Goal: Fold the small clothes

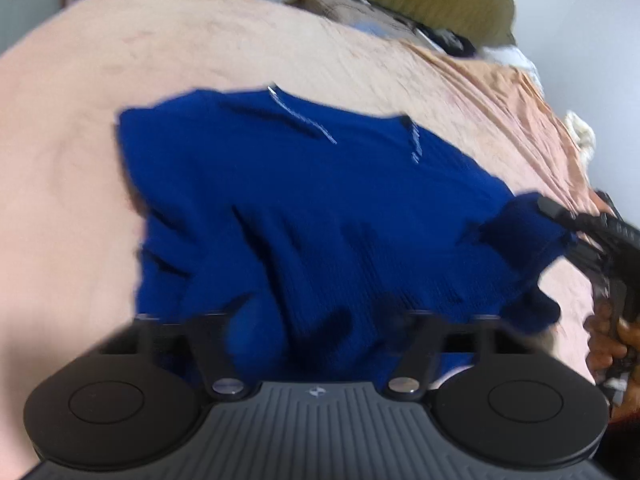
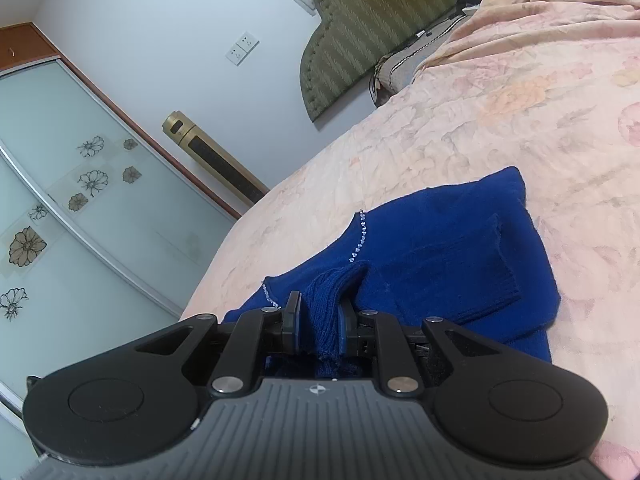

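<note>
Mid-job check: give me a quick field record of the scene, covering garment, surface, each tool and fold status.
garment: blue knit sweater with a beaded neckline, lying partly folded
surface: bed with pink floral cover
right tool: pads pressed on a bunched fold of the sweater
left tool: over the near edge of the sweater; fingers hidden by blur and fabric, so its grip is unclear
other tool in the left view: black, at the sweater's right corner
fold status: not finished; fabric bunched, one part held up
</note>
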{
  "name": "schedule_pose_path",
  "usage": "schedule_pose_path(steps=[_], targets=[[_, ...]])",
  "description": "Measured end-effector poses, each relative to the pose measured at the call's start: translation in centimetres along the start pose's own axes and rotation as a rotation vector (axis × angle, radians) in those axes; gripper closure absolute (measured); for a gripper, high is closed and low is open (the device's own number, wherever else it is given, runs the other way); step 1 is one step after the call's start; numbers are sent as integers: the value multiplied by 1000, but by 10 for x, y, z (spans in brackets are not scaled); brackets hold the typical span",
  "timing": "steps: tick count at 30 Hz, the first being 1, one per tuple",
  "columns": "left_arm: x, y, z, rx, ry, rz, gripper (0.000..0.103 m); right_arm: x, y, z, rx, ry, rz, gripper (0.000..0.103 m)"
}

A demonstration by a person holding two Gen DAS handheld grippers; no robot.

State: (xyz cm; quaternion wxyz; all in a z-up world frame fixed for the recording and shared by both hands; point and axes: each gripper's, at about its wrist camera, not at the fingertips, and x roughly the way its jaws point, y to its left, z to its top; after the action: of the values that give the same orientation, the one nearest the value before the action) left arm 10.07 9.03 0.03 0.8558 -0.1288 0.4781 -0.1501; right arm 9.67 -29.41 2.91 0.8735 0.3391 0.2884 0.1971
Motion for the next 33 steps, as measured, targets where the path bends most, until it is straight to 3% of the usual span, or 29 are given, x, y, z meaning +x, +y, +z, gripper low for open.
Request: schedule_pose_path(steps=[1,3,8,13,18,25,27,30,33], targets=[[3,-1,-1,2,25,-1,92,-1,0,0,0,-2,-1,82],[4,-2,-5,5,21,14,98,-4,0,0,2,-6,-4,82],[-30,-13,-6,59,-100,15,99,-14,-1,1,13,-38,-8,82],[-55,-16,18,70,-225,41,99,-17,-2,8,26,-74,6,82],[-45,-22,57,69,-298,116,99,-3,0,18,32,-84,11,82],[-5,-15,99,35,-323,231,99,31,-13,35,80,-69,-9,81],[10,-11,106,25,-316,278,99,43,-19,38,100,-47,-18,75],[34,-2,112,3,-283,355,99,53,-34,41,136,-54,-79,45],[46,7,113,-27,-259,369,99,45,-41,46,132,-126,-166,44]])
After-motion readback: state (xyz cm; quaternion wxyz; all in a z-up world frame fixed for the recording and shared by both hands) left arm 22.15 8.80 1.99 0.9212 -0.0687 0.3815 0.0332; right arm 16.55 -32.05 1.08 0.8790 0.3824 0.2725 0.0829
